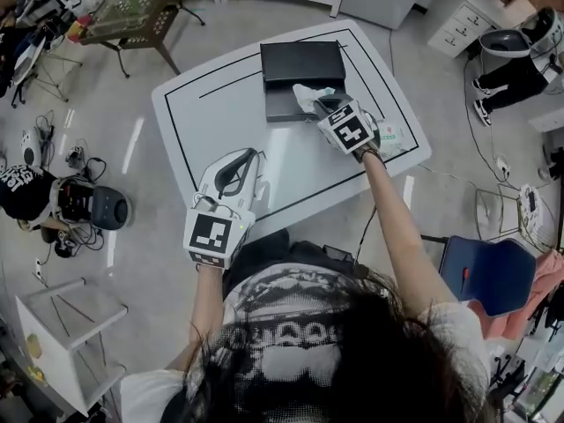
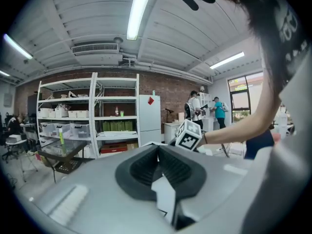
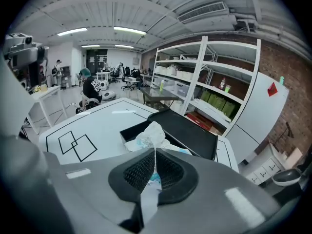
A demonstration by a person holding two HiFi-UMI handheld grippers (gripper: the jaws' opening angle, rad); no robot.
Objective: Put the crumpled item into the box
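**Crumpled wrapper [image 3: 150, 136] nearing the box**

The right gripper [image 3: 155, 155] is pinching it tight at the open black box's [image 1: 280, 106] rim. It is probably worth centring it over the cavity before letting go. The left gripper [image 2: 158, 151] is idling, closed and empty.

Left gripper [image 1: 248, 158]: pale grey shell, dark loop handle along its back.
Right gripper [image 1: 322, 104]: darker body, mostly hidden behind its cube.
Marker cubes [image 1: 214, 234]: white, with a black square pattern on each face, one on each gripper.
Jaws: dark ribbed pads set in a black oval collar within a smooth grey housing.
Top [image 1: 291, 324]: short-sleeved, white at the sleeves, with a black-and-white print across the back.
Wristband [image 1: 368, 154]: thin, dark, on the right wrist.
Head camera [image 3: 22, 52]: grey, boxy.
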